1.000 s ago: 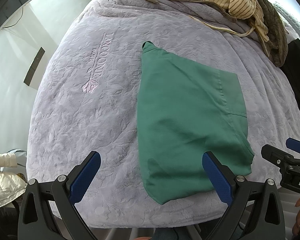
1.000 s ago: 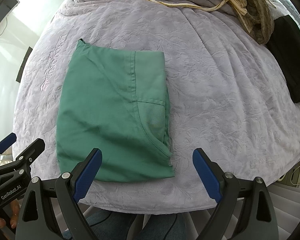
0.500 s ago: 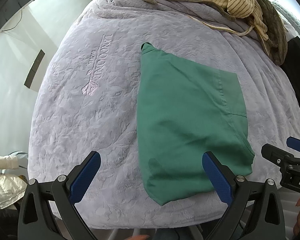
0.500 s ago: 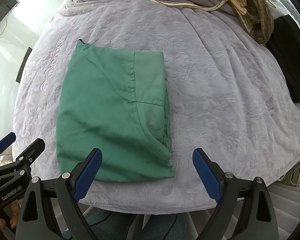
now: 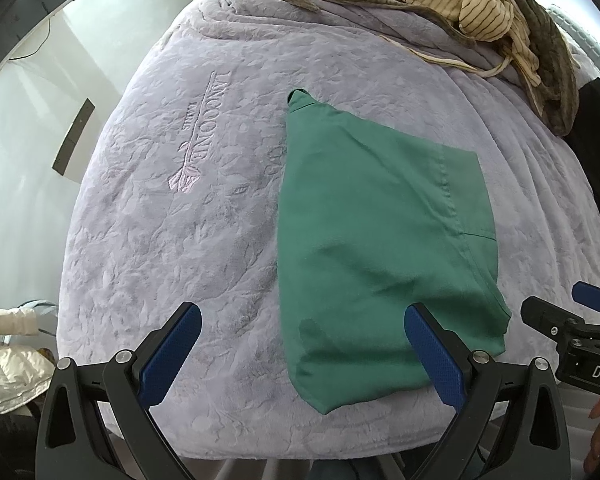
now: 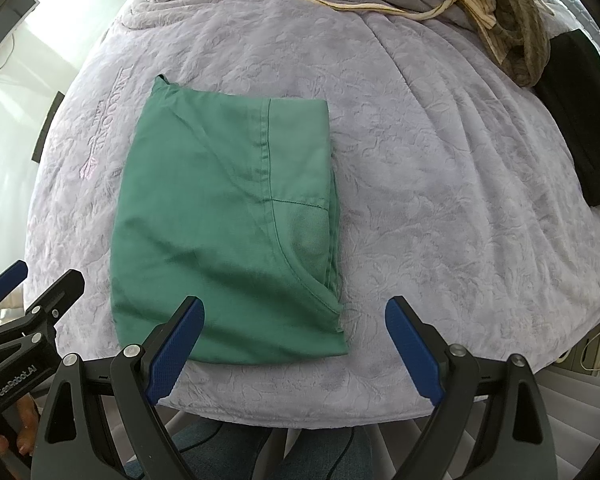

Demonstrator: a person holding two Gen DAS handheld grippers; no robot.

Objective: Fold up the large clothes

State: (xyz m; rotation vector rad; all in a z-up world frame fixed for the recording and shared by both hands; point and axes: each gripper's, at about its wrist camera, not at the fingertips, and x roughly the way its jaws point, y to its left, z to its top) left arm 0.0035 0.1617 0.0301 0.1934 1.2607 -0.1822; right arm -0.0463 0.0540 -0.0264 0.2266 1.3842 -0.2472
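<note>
While one folded green garment (image 6: 224, 232) lies flat on the lavender bedspread (image 6: 440, 200) embroidered "LANCOONE", both claws, left (image 5: 300, 354) and right (image 6: 294, 344), hover spread wide and empty at its near edge, one striped heap (image 5: 460, 0) and one black item (image 6: 576, 120) beyond.

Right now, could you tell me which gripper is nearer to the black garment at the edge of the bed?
The right gripper. It hangs past the green folded garment's near right corner, on the black garment's side. The left gripper hangs over the green one's near left edge, farther away.
</note>
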